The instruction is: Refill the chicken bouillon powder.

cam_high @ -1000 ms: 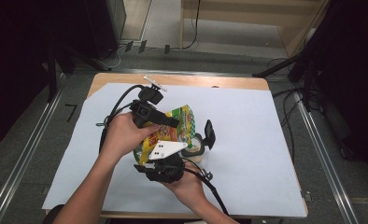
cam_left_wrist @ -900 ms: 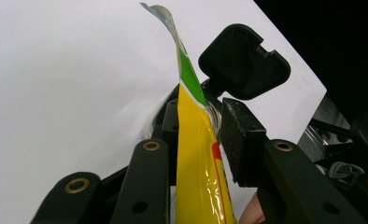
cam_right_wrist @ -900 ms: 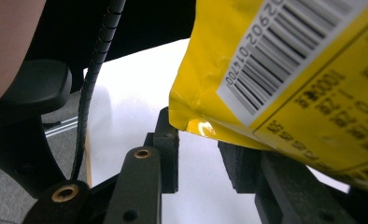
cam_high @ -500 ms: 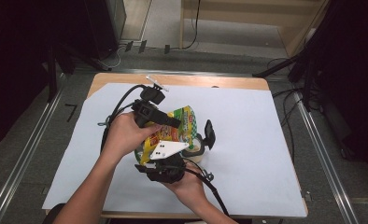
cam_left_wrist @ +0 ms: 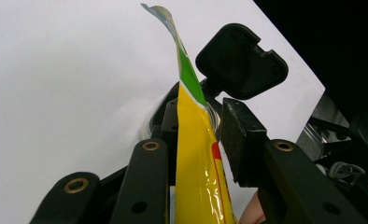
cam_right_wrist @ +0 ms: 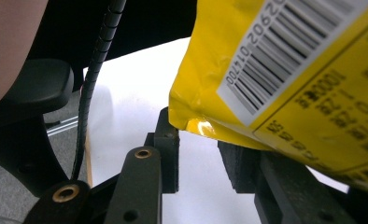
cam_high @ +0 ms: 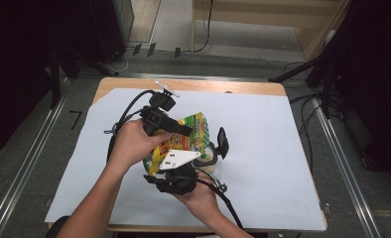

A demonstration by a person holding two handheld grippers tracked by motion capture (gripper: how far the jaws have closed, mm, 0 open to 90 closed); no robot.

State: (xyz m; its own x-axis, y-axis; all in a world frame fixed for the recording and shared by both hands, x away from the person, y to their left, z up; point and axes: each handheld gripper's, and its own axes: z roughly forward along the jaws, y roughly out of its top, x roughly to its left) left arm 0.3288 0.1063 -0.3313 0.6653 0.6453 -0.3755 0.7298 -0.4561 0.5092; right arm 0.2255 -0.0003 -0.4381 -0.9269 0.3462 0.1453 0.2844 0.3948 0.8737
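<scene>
A yellow and green snack bag (cam_high: 194, 130) is held up over the middle of the table. In the high view my left gripper (cam_high: 184, 133) reaches into it from the left. In the left gripper view the bag (cam_left_wrist: 196, 154) stands edge-on between the two jaws, and my left gripper (cam_left_wrist: 201, 109) is shut on it. My right gripper (cam_high: 171, 166) sits just below the bag, under its grey plate. In the right gripper view the bag's barcoded lower corner (cam_right_wrist: 289, 70) hangs over the right jaw. My right gripper (cam_right_wrist: 198, 140) is open, with white paper showing between its pads.
A roll of tape (cam_high: 207, 154) lies just right of the bag, with a black knob-like part (cam_high: 222, 142) (cam_left_wrist: 240, 60) upright beside it. White paper (cam_high: 273, 148) covers the wooden table (cam_high: 223, 87). Metal rails run along both sides, and cables lie on the floor beyond.
</scene>
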